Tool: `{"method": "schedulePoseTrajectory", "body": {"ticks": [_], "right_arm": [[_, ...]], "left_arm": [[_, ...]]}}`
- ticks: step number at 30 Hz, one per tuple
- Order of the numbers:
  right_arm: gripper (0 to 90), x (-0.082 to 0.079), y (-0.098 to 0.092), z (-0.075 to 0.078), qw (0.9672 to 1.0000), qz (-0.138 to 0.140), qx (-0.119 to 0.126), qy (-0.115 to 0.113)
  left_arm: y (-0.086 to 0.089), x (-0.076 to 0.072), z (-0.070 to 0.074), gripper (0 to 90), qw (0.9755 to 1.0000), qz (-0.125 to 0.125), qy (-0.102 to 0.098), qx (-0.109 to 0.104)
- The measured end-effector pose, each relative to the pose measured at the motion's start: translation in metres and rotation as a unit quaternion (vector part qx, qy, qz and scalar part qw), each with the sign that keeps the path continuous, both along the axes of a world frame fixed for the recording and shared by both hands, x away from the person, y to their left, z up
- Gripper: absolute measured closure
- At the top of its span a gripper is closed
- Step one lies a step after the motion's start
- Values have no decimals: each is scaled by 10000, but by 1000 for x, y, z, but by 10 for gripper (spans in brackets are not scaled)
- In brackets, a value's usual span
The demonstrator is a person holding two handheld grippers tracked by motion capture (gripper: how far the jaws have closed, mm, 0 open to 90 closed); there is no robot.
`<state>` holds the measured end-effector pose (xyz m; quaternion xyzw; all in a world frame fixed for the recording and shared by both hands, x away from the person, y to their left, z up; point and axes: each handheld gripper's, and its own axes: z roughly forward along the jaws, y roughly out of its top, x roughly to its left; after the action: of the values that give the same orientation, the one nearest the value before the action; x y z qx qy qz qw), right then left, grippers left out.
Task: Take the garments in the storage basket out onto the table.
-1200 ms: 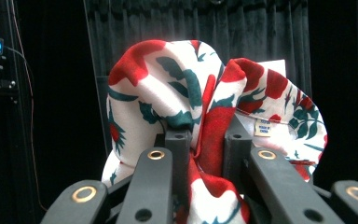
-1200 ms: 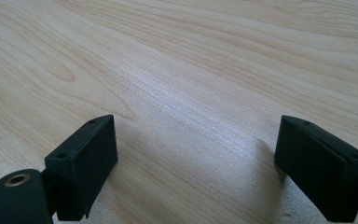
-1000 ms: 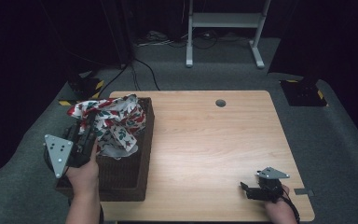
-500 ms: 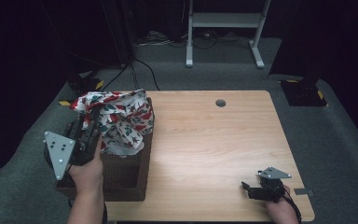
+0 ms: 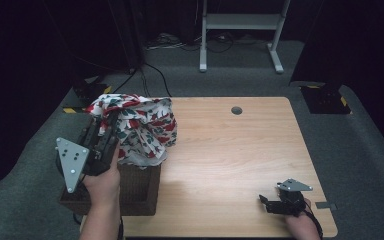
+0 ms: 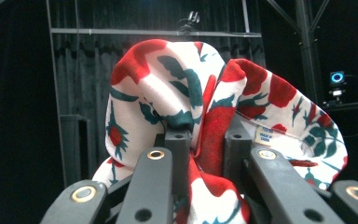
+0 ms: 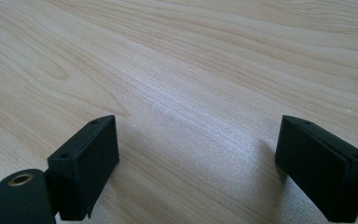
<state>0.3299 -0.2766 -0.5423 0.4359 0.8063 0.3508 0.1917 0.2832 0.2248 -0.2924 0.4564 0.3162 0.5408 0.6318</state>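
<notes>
My left tool [image 5: 111, 121] is clamped on the white cloth printed with red flowers and dark green leaves [image 5: 145, 131], its two black jaws drawn narrow with a fold of the fabric pinched between them. In the left gripper view the cloth [image 6: 214, 107] bunches up above the jaws and drapes over both sides of them, a small pale label showing on its inner face. From above, the cloth hangs at about ten o'clock on the light wooden desk [image 5: 240, 165], lifted over the dark brown woven basket [image 5: 137, 187] that sits at the desk's eight o'clock edge; its lower folds fall to about the basket's rim, though I cannot tell whether they touch it. My left hand [image 5: 102, 182] grips the tool's body just above the basket's near end. My right tool [image 5: 266, 202] rests low at about five o'clock, near the front edge of the desk and well apart from the cloth. In the right gripper view its jaws stand wide, with bare wood grain [image 7: 191, 84] between them and nothing held.
</notes>
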Motion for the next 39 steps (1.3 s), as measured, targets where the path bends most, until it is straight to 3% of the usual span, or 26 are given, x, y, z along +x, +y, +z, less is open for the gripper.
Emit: {"method": "schedulePoseTrajectory", "body": {"ticks": [21,39], "right_arm": [[129,0,0,0,10000,7,-16,-6],[129,0,0,0,10000,19,-14,-3]], "left_arm": [[-57,11,15,771,9980,-617,-141,-27],[-100,21,20,771,9937,-1115,-126,25]]}}
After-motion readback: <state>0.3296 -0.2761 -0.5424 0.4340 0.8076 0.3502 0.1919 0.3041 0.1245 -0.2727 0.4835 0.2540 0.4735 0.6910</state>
